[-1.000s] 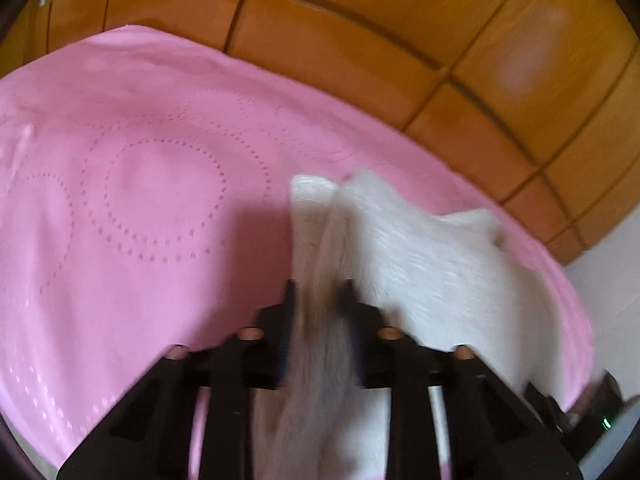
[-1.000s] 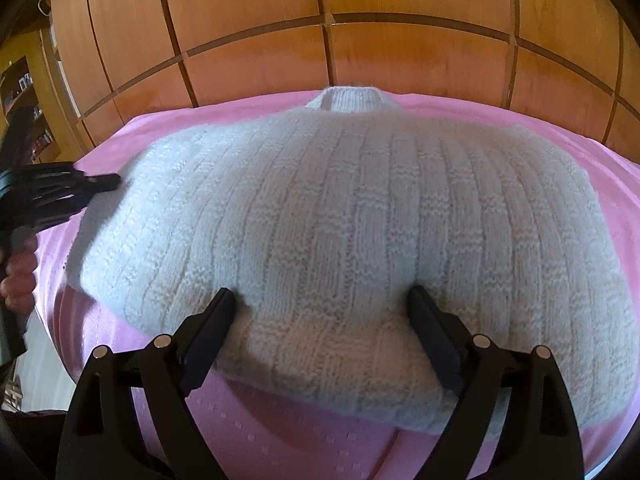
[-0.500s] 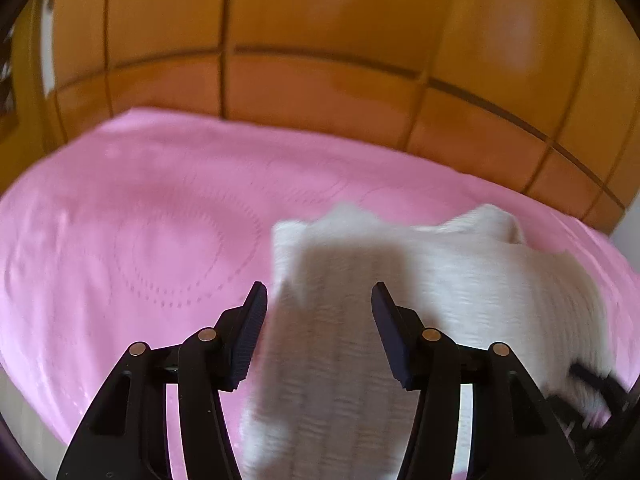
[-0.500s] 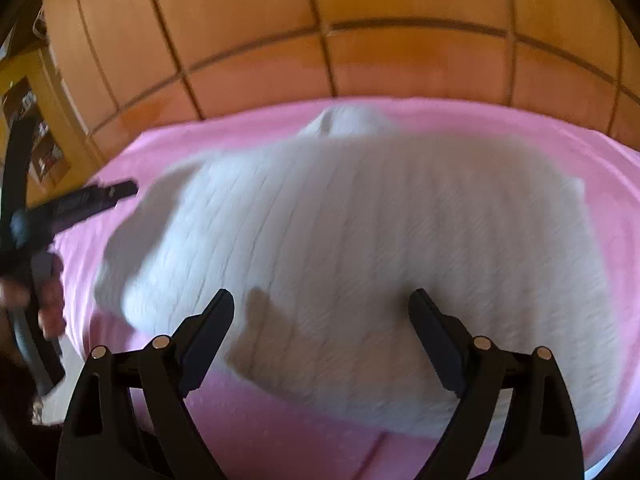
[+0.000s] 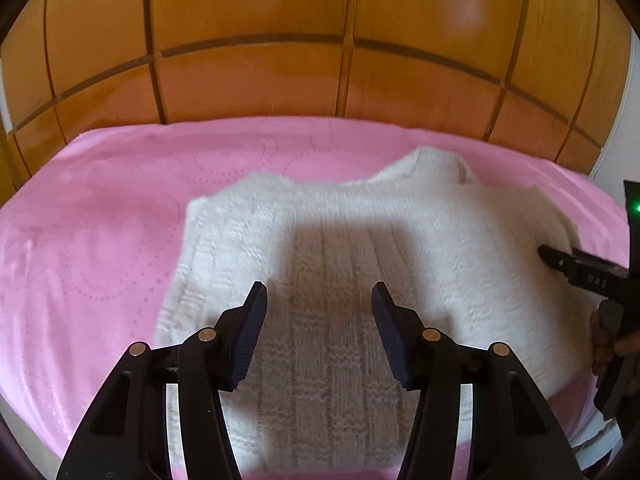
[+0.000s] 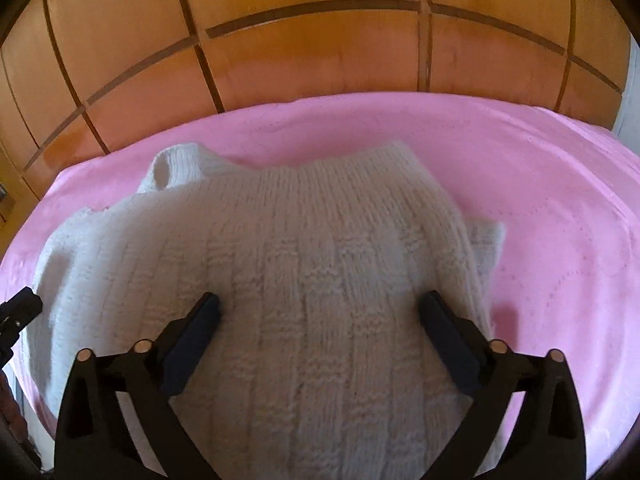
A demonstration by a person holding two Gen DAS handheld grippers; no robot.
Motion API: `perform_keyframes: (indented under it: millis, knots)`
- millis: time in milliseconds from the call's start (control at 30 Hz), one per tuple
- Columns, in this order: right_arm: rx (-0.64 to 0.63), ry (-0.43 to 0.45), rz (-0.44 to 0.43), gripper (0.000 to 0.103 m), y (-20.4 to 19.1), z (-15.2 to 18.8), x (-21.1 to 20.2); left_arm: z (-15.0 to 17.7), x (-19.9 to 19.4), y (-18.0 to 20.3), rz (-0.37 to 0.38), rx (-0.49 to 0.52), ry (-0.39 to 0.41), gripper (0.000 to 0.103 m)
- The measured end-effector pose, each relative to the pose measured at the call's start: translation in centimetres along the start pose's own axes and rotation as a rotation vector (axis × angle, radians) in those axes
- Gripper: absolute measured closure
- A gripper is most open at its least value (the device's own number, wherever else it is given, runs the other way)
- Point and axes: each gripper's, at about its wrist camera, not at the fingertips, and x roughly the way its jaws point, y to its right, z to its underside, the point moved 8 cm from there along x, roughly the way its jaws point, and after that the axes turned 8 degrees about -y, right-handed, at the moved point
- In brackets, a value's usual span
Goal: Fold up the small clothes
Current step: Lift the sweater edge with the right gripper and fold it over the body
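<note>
The cream ribbed knit sweater [image 5: 360, 264] lies on the pink dotted bedspread [image 5: 100, 248], collar toward the wooden panelled wall [image 5: 280, 40]. The left gripper [image 5: 318, 332] hovers over it, fingers apart and empty. The right gripper [image 6: 320, 340] spreads its fingers wider over the knit, gripping nothing.

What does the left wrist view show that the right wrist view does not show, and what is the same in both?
Only the left wrist view shows the left gripper with jaws apart, a green light, and fingers of a hand at the right edge.

Only the right wrist view shows the right gripper, its jaws opening wide with nothing clamped, and a folded layer's corner.

Both show the white knitted sweater on the pink bed cover before the wooden panels.
</note>
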Motion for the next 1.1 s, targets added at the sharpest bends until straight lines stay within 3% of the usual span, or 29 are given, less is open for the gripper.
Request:
perform_keyframes:
  millis: [267,467,600,700,767,933,1100]
  knots:
    - [0.041,0.023,-0.051,0.002,0.8,0.1,-2.5,0.6,1.8,-0.1,-0.010,-0.008,-0.041,0.045]
    - [0.163,0.057,-0.020,0.002,5.9,0.9,-4.9,0.7,2.0,-0.2,-0.008,-0.017,-0.036,0.043]
    - [0.288,-0.017,-0.122,0.002,8.5,3.9,-3.7,0.8,2.0,-0.5,0.019,-0.050,-0.038,0.043]
    - [0.304,-0.002,-0.169,0.003,8.6,4.8,-4.2,0.8,1.4,-0.9,0.055,-0.092,-0.037,0.043]
    - [0.302,-0.003,-0.204,0.006,8.3,5.2,-4.6,0.9,1.1,-1.0,0.055,-0.095,-0.034,0.043]
    - [0.291,-0.026,-0.294,0.028,6.2,6.0,-5.1,1.4,0.3,-0.7,0.020,-0.074,-0.023,0.043]
    - [0.259,-0.052,-0.320,0.030,4.8,6.3,-4.8,1.7,0.2,-0.8,0.013,-0.076,-0.030,0.043]
